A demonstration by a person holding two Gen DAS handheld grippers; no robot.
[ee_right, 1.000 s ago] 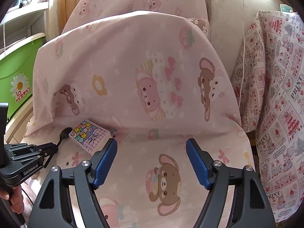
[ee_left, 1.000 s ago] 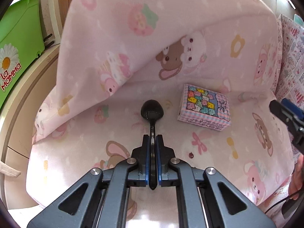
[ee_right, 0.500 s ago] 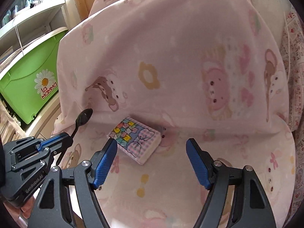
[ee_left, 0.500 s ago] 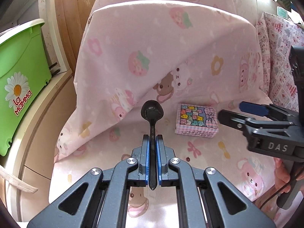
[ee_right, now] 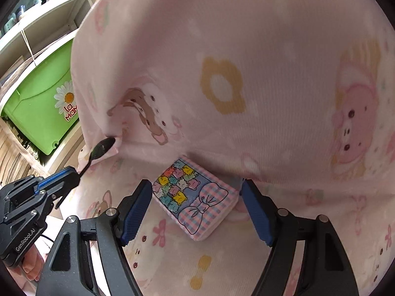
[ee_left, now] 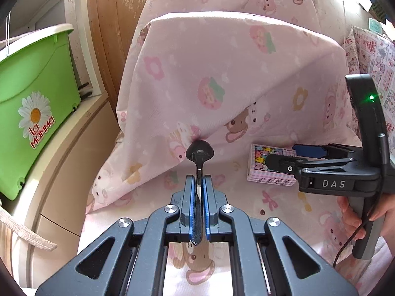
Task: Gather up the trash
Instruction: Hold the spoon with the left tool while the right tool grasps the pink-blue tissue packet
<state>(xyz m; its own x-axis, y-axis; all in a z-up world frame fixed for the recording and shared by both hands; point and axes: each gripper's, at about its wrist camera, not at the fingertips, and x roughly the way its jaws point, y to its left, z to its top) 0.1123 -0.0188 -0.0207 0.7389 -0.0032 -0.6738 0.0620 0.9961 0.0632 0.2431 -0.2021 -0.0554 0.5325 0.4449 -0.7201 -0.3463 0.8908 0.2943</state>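
Note:
My left gripper [ee_left: 197, 185] is shut on the handle of a black plastic spoon [ee_left: 199, 151], whose bowl touches the pink cushion's lower edge. The spoon also shows in the right wrist view [ee_right: 102, 149], with the left gripper [ee_right: 59, 180] at the left. A small pink box with coloured bears and a bow [ee_right: 195, 203] lies on the pink seat at the foot of the cushion. My right gripper [ee_right: 196, 209] is open, its fingers [ee_right: 137, 212] on either side of the box's near end. In the left wrist view the right gripper [ee_left: 284, 156] partly hides the box [ee_left: 261, 172].
A pink bear-print cushion [ee_left: 222, 74] leans against the seat back. A green "La Mamma" bin [ee_left: 34, 108] stands on a shelf at the left, and also shows in the right wrist view [ee_right: 44, 101]. A patterned cloth [ee_left: 372, 56] hangs at the right.
My right gripper has moved in toward the box until its open fingers flank it. My left gripper has drawn back a little, still holding the spoon.

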